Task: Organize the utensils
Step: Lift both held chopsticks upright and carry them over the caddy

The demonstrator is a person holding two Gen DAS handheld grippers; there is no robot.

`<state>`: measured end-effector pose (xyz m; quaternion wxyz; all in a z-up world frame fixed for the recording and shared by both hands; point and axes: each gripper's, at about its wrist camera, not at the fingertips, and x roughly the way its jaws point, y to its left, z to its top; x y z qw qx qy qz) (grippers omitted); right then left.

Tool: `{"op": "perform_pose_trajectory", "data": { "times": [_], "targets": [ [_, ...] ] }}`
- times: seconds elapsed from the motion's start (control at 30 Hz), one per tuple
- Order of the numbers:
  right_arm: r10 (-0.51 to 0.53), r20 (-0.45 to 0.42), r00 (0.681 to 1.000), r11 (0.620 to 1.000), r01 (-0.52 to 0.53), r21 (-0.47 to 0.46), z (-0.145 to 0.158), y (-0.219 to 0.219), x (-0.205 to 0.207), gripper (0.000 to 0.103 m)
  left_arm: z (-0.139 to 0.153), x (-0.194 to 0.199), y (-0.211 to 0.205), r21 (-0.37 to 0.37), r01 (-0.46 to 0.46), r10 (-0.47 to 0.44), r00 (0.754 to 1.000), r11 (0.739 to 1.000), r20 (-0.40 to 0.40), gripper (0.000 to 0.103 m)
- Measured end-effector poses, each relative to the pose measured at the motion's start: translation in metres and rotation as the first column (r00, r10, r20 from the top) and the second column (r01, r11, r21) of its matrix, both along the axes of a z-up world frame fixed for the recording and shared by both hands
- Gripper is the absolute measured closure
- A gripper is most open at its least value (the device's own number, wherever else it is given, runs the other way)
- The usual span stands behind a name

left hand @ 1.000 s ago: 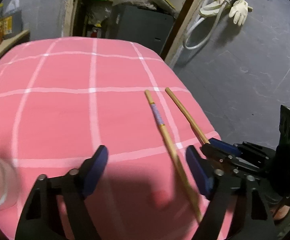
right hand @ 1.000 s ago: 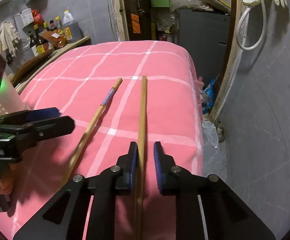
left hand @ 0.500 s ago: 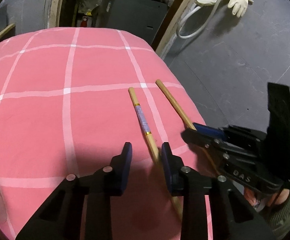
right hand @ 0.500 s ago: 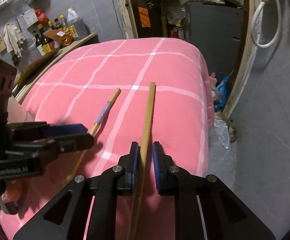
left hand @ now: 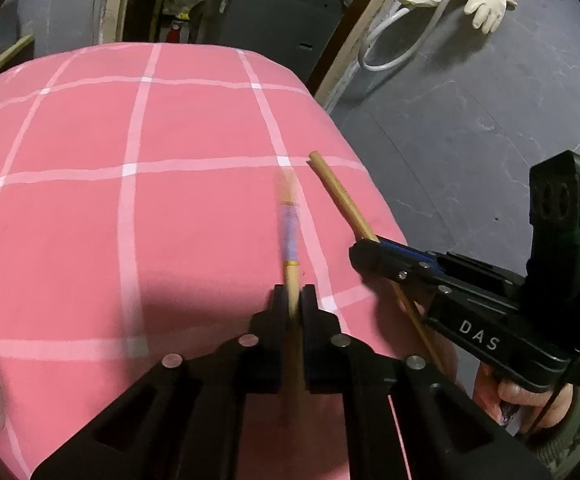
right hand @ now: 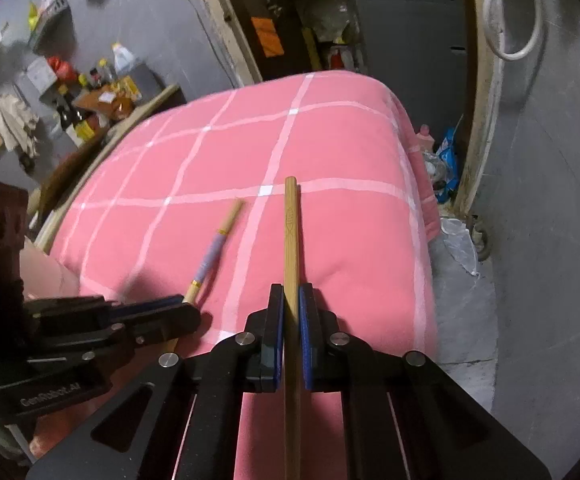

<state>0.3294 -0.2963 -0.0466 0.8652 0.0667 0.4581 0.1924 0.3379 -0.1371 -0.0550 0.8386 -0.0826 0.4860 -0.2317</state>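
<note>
Two wooden chopsticks lie on a pink checked cloth (left hand: 129, 168) near its right edge. The one with a purple band (left hand: 290, 232) is blurred, and my left gripper (left hand: 292, 294) is closing on it, pads pressing its shaft. The plain chopstick (left hand: 342, 204) runs into my right gripper (left hand: 374, 248), held by a hand (left hand: 530, 396). In the right wrist view my right gripper (right hand: 291, 292) is closing tighter on the plain chopstick (right hand: 291, 224), which points away along the fingers. The banded chopstick (right hand: 213, 248) sits left of it, its near end in my left gripper (right hand: 185, 308).
The cloth (right hand: 330, 148) drops off to a grey floor on the right. A white glove and hose (left hand: 486, 0) hang on the far wall. Bottles and clutter (right hand: 89, 92) stand on a shelf at the far left, a dark cabinet (right hand: 410, 32) behind the table.
My left gripper went from wide open to shut on the banded chopstick after shifting right over it. The right gripper kept its hold on the plain chopstick and rolled slightly.
</note>
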Motion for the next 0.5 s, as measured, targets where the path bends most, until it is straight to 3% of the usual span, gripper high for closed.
{"op": "perform_pose_trajectory", "data": {
  "times": [0.23,0.5],
  "targets": [
    [-0.043,0.089,0.995,0.996,0.036,0.078,0.014,0.003,-0.025,0.098,0.019,-0.027,0.015,-0.015,-0.031,0.033,0.994,0.999,0.108,0.099],
    [-0.075,0.301,0.951,0.991,0.037,0.129,0.056,0.024,-0.065,0.098,0.061,-0.076,0.030,-0.042,-0.091,0.100,0.937,0.995,0.334,0.099]
  ]
}}
